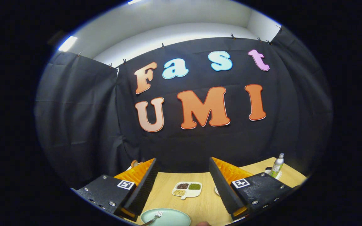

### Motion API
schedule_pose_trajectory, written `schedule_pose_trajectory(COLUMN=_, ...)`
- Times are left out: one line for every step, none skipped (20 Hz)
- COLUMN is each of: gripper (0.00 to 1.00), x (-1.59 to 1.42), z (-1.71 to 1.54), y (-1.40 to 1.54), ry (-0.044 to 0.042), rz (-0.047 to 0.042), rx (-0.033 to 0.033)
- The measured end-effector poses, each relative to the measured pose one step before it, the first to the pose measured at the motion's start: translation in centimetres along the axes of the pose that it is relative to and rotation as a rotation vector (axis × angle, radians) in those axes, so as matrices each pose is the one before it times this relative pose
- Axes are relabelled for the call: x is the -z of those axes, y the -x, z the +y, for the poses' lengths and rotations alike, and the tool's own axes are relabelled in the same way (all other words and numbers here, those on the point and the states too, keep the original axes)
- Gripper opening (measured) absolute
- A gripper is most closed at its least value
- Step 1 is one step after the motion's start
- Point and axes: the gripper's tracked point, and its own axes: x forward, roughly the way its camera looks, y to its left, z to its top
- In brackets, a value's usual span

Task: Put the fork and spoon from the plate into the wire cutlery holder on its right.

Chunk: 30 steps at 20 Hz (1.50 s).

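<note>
A pale green plate (171,218) lies on the wooden table just under and between my fingers. A metal fork (154,217) rests on its left part, tines pointing away from me. My gripper (183,168) hovers above the plate with its fingers wide apart and nothing between them. The left finger (143,185) and the right finger (223,185) frame the table's middle. I cannot make out a spoon or a wire cutlery holder.
A white divided dish (187,190) with dark, green and tan grains sits beyond the plate. A small bottle (277,165) stands on a saucer at the far right of the table (200,205). A white rim (216,190) peeks out beside the right finger.
</note>
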Motion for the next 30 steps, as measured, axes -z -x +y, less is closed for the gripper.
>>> schedule_pose_trajectory(gripper=0.97, x=0.178, z=0.667, y=-0.267, ry=0.00924, rz=-0.00403, rx=-0.00500)
schedule_pose_trajectory(gripper=0.97, x=0.024, z=1.012, y=-0.149, ry=0.00978, rz=-0.01026, rx=-0.01450)
schedule_pose_trajectory(gripper=0.97, x=0.072, z=1.011, y=-0.307, ry=0.00667, rz=-0.01073, rx=-0.01595)
schedule_pose_trajectory(gripper=0.97, x=0.539, z=1.094, y=-0.349, ry=-0.00148, rz=0.00053, rx=-0.01607)
schedule_pose_trajectory(gripper=0.97, x=1.088, z=1.186, y=-0.424, ry=-0.00443, rz=0.02160, rx=-0.01835)
schedule_pose_trajectory(gripper=0.96, x=1.475, z=0.770, y=-0.355, ry=-0.00060, rz=0.03302, rx=-0.00385)
schedule_pose_trajectory(gripper=0.97, x=1.245, z=0.782, y=-0.385, ry=0.00211, rz=0.02874, rx=-0.00385)
schedule_pose_trajectory(gripper=0.97, x=1.046, z=0.999, y=-0.385, ry=0.00172, rz=0.02815, rx=-0.00614)
schedule_pose_trajectory(gripper=0.97, x=1.134, z=0.862, y=-0.407, ry=0.00363, rz=0.03118, rx=-0.00774)
schedule_pose_trajectory(gripper=0.97, x=1.486, z=0.840, y=-0.563, ry=0.01087, rz=0.04189, rx=-0.00590)
schedule_pose_trajectory(gripper=0.97, x=1.386, z=0.443, y=-0.435, ry=0.01054, rz=0.04531, rx=0.00069)
schedule_pose_trajectory(gripper=0.97, x=1.637, z=0.393, y=-0.511, ry=0.00716, rz=0.05096, rx=-0.00299)
schedule_pose_trajectory(gripper=0.97, x=1.616, z=0.544, y=-0.486, ry=0.00386, rz=0.06067, rx=-0.00731)
schedule_pose_trajectory(gripper=0.97, x=2.126, z=0.372, y=-0.643, ry=-0.00134, rz=0.08835, rx=-0.00720)
schedule_pose_trajectory(gripper=0.97, x=2.514, z=0.597, y=-0.574, ry=-0.01109, rz=0.11066, rx=-0.02046)
schedule_pose_trajectory(gripper=0.97, x=2.089, z=0.226, y=-0.864, ry=-0.02271, rz=0.07870, rx=-0.00783)
schedule_pose_trajectory(gripper=0.98, x=2.045, z=0.186, y=-1.023, ry=-0.02768, rz=0.06412, rx=-0.00327)
schedule_pose_trajectory(gripper=0.97, x=1.909, z=-0.246, y=-1.146, ry=-0.02273, rz=0.05741, rx=0.00766)
schedule_pose_trajectory(gripper=0.97, x=1.644, z=-0.381, y=-0.690, ry=-0.01257, rz=0.05500, rx=0.01388)
schedule_pose_trajectory(gripper=0.97, x=1.675, z=-0.312, y=-0.334, ry=0.00255, rz=0.04703, rx=0.01573)
schedule_pose_trajectory(gripper=0.97, x=0.934, z=-0.383, y=-1.233, ry=0.01003, rz=0.04671, rx=0.02189)
schedule_pose_trajectory(gripper=0.97, x=1.253, z=-0.331, y=-0.916, ry=0.00851, rz=0.05157, rx=0.01138)
schedule_pose_trajectory(gripper=0.98, x=1.169, z=-0.021, y=-0.856, ry=-0.00145, rz=0.04976, rx=0.00337)
schedule_pose_trajectory(gripper=0.98, x=1.417, z=0.478, y=-0.783, ry=-0.00289, rz=0.05197, rx=-0.00667)
schedule_pose_trajectory(gripper=0.98, x=1.180, z=0.425, y=-0.627, ry=0.00085, rz=0.05435, rx=-0.00617)
schedule_pose_trajectory(gripper=0.96, x=0.988, z=0.476, y=-0.427, ry=0.00601, rz=0.04419, rx=-0.00043)
schedule_pose_trajectory(gripper=0.96, x=0.650, z=0.313, y=-0.383, ry=0.00780, rz=0.03587, rx=0.00539)
schedule_pose_trajectory(gripper=0.94, x=0.649, z=0.166, y=-0.576, ry=0.00557, rz=0.03339, rx=0.00818)
schedule_pose_trajectory(gripper=0.93, x=0.504, z=0.318, y=-0.372, ry=-0.00200, rz=0.02969, rx=0.00198)
schedule_pose_trajectory(gripper=0.89, x=0.364, z=0.350, y=-0.481, ry=-0.00456, rz=0.02536, rx=0.00152)
